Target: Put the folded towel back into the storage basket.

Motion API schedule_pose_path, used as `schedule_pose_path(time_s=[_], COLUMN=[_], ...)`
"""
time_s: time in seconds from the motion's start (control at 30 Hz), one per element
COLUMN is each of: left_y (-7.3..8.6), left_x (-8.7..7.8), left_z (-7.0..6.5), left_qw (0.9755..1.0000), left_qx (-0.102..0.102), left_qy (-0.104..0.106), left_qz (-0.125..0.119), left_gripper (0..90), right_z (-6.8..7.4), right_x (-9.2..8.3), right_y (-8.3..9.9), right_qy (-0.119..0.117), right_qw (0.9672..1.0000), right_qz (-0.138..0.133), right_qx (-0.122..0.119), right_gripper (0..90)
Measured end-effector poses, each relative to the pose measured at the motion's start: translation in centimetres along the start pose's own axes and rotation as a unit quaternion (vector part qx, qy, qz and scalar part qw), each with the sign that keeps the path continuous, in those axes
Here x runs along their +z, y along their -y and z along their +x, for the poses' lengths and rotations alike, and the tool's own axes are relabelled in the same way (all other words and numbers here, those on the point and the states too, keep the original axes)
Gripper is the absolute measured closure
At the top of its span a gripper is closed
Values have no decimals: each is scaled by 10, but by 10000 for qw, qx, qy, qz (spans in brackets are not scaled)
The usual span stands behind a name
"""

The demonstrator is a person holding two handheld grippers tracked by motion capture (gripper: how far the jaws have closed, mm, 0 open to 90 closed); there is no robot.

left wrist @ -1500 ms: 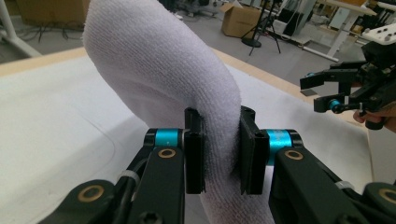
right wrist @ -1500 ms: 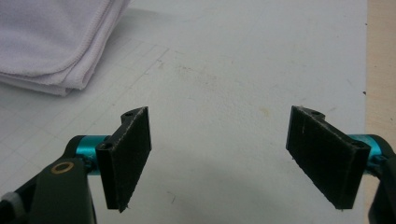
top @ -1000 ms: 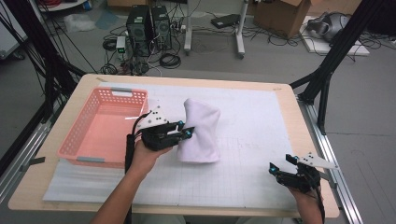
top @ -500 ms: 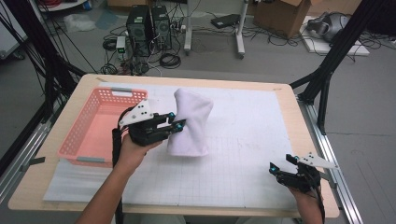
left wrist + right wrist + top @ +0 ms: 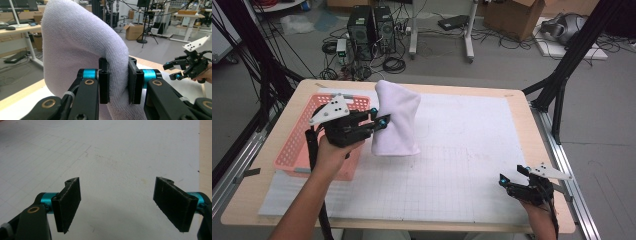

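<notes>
Left gripper (image 5: 379,122) from the high view – clamped on the white towel (image 5: 395,120), hanging upright, pink basket (image 5: 297,150) right beside it; left gripper view: pads (image 5: 103,83) squeezing a towel fold; right gripper view: right gripper (image 5: 117,203) gaping wide over the mat – far off, holding nothing.

Even, bright indoor light, soft shadows, slightly grainy and soft throughout
</notes>
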State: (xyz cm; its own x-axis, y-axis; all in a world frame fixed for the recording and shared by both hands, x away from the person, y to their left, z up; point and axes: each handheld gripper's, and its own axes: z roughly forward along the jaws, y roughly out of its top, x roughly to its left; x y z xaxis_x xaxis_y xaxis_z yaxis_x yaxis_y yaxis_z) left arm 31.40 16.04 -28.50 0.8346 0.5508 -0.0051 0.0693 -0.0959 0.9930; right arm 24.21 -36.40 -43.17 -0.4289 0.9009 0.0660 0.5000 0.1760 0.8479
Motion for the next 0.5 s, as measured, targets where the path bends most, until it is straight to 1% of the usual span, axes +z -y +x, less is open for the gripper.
schedule_pose_path(time_s=[0.03, 0.13, 0.37, 0.43, 0.47, 0.5], left_y=[0, -6, -8, -8, -8, -9], left_x=[0, -11, -31, -36, -36, -41], left_z=[0, 10, 26, 30, 30, 34], left_qw=[10000, 10000, 9997, 9996, 9996, 9995], left_qx=[0, -6, -49, -71, -71, -66], left_qy=[0, -84, -225, -247, -247, -268], left_qz=[0, -38, -76, -103, -103, -128], left_gripper=[751, 751, 751, 751, 751, 751], right_z=[0, 0, -1, -1, -1, -1], right_x=[0, 1, 0, 0, 0, 0], right_y=[0, 0, 0, 0, 0, 0], right_qy=[-1, 15, 35, 32, 34, 38], right_qw=[10000, 10000, 10000, 10000, 10000, 10000], right_qz=[-15, -15, -26, -28, -23, -24], right_qx=[-6, -17, 26, 3, 6, 9], right_gripper=[210, 210, 210, 210, 210, 210])
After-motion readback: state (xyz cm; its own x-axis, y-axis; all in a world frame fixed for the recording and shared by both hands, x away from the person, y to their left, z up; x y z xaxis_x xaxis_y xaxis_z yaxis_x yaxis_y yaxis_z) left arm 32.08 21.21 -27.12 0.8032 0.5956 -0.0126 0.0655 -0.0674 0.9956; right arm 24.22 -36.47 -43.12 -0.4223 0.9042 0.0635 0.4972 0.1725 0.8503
